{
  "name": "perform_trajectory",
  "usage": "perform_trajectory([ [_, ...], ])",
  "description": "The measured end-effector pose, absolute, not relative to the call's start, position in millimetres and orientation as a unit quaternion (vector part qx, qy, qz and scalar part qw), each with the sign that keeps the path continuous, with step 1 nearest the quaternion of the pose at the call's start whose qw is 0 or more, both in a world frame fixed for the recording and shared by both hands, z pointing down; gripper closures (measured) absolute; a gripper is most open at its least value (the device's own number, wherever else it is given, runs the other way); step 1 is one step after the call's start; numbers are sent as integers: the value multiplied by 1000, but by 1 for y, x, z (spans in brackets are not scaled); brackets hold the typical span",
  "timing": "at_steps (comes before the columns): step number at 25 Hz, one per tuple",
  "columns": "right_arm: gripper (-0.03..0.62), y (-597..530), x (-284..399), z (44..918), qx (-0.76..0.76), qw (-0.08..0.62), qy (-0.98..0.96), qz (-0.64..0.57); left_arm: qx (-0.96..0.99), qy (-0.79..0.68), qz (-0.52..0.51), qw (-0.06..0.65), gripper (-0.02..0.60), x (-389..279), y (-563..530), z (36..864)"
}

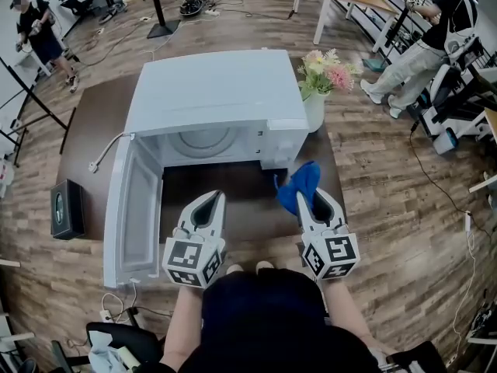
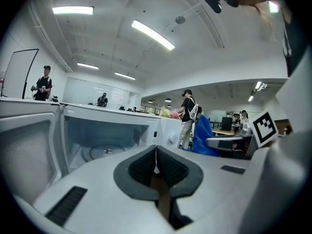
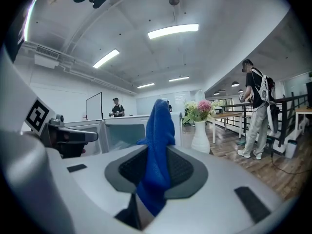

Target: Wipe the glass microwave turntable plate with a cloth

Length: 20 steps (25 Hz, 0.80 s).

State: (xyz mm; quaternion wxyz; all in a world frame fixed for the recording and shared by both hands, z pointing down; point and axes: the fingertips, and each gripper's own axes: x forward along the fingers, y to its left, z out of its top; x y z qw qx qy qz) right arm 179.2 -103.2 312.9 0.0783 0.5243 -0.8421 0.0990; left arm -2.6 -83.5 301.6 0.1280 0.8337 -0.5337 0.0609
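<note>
Right gripper (image 3: 157, 152) jaws tight on blue cloth (image 3: 161, 121); left gripper (image 2: 156, 152) jaws together, empty.

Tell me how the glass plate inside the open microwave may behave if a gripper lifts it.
The glass plate looks rigid and smooth, so it is probably slippery to grip and could break if dropped. It lies flat inside the microwave, so its rim is likely hard to catch.
</note>
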Motion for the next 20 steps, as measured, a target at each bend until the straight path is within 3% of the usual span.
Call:
perform_trajectory([
  [20, 505, -97, 177, 325, 523, 82, -839, 126, 827, -540, 68, 139, 575, -9, -80, 312],
])
